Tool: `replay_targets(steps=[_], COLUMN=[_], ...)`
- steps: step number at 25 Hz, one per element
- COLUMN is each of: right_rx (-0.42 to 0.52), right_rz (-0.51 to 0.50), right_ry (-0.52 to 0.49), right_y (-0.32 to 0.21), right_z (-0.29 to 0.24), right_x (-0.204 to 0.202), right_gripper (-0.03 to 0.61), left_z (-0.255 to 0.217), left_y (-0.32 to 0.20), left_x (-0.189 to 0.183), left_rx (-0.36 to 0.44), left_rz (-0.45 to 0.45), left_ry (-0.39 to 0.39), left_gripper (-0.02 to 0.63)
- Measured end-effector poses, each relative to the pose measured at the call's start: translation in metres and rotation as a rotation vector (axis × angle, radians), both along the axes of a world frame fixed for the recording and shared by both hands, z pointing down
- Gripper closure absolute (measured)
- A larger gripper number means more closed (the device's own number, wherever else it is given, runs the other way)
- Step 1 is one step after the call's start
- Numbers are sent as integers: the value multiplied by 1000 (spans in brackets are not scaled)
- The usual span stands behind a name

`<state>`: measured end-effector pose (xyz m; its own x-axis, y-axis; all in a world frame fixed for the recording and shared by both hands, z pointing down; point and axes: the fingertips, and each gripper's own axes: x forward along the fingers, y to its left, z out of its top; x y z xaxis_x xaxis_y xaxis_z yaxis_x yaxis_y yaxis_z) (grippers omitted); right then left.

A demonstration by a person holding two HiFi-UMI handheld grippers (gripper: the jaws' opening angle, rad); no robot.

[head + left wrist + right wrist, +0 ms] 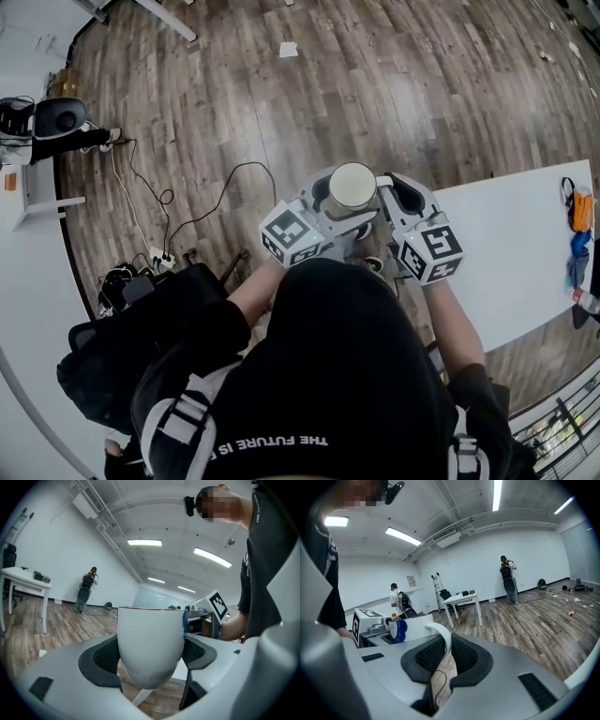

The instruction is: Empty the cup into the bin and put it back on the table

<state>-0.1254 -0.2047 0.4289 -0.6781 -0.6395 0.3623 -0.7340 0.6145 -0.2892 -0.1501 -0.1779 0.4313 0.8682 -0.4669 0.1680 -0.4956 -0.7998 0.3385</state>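
The cup (352, 187) is clamped by the left gripper (150, 660), its handle (438, 631) pinched by the right gripper (445, 656). The table (511, 253) is located at 3 o'clock.

wood floor (422, 103) | paper scrap (288, 49) | black bag (131, 337) | power strip (161, 261)

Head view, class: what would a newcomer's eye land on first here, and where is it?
The white cup, held up over the wooden floor near the white table. The left tongs clamp its body while the right tongs pinch its handle.
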Motion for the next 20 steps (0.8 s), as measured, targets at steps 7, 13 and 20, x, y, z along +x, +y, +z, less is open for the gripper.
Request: replay_targets(steps=[7, 13, 20], right_rx=[-274, -560, -656], right_rz=[-76, -89, -93], right_ry=[92, 177, 191], right_y=[8, 29, 40], right_z=[73, 147, 174], right_x=[-17, -19, -20], right_gripper=[526, 525, 523], left_z=[71, 139, 164], left_y=[6, 27, 36], left_x=[-17, -17, -19], left_rx=[-388, -700, -797], left_rz=[-9, -10, -5], left_ry=[120, 128, 144], left_gripper=[210, 210, 210])
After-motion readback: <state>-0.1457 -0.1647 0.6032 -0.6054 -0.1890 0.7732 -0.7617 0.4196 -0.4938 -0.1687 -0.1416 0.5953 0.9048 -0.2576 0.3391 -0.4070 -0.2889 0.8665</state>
